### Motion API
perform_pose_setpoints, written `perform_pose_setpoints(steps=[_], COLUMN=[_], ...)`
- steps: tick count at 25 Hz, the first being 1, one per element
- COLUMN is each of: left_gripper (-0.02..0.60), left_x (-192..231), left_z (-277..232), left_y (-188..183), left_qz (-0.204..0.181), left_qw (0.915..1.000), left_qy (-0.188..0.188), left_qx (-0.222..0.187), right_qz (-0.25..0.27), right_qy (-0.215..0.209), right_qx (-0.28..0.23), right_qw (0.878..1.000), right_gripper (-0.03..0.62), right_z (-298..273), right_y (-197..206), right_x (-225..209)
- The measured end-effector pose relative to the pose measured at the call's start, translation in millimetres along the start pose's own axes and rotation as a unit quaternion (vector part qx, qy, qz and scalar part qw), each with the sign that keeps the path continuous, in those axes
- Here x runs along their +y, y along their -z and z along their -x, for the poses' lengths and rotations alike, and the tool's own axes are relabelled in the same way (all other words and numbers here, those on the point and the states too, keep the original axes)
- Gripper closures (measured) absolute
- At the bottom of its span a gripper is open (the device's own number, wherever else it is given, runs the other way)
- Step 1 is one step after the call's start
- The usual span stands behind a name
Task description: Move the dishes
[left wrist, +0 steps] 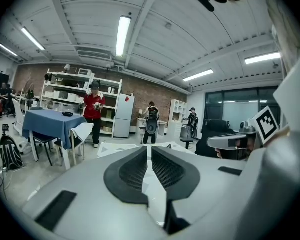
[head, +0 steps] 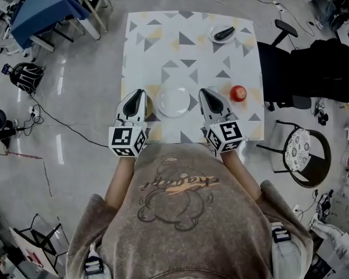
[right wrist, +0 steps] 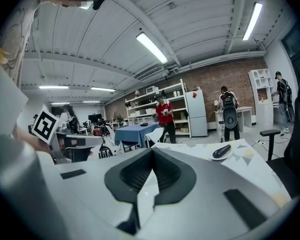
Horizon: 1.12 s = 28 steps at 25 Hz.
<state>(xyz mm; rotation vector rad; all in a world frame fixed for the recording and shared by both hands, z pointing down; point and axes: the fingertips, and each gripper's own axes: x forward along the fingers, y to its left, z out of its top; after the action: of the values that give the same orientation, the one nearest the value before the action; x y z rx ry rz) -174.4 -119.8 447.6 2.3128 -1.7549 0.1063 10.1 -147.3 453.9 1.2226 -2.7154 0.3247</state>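
Left claw (head: 136, 99) and right claw (head: 209, 99) are both fully closed and empty. The white plate (head: 174, 102) rests on the desk (head: 163, 39) between them, at 3 o'clock from the left claw and 9 o'clock from the right, about equally near each.

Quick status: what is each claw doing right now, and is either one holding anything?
Left claw: closed, holding nothing.
Right claw: closed, holding nothing.
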Motion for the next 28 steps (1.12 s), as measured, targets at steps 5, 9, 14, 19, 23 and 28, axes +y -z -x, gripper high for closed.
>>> perform_pose_setpoints(steps=[5,9,14,19,23,28], left_gripper=[0.551,0.552,0.554,0.555,0.555,0.555], left_x=[-2.9,-4.2,-5.0,-9.3,-13.7,-17.2], left_z=[-1.5,-3.7,-3.7,-3.1,-3.3,-2.9], left_y=[7.4,14.7,18.0,12.4,11.3,10.9], left_qz=[-0.002,0.004,-0.001,-0.006,-0.006,-0.004], left_qw=[1.0,1.0,1.0,1.0,0.9999,0.9999], left_qy=[0.0,0.001,-0.002,0.004,0.008,0.011], left_qx=[0.004,0.005,0.007,0.004,0.005,0.008], right_qz=[-0.001,-0.002,-0.003,-0.002,0.0,-0.002], right_qy=[0.011,0.02,0.024,0.023,0.023,0.023], right_qx=[-0.003,-0.002,0.001,0.002,0.0,-0.003], right_qw=[1.0,1.0,1.0,1.0,1.0,1.0], right_gripper=[0.591,0.591,0.592,0.594,0.594,0.594], right_z=[4.7,7.2,8.4,10.2,12.6,16.9], right_y=[3.7,8.8,12.2,12.3,11.0,9.2], right_x=[-7.9,-14.4,-16.6,-16.4,-17.0,-18.6])
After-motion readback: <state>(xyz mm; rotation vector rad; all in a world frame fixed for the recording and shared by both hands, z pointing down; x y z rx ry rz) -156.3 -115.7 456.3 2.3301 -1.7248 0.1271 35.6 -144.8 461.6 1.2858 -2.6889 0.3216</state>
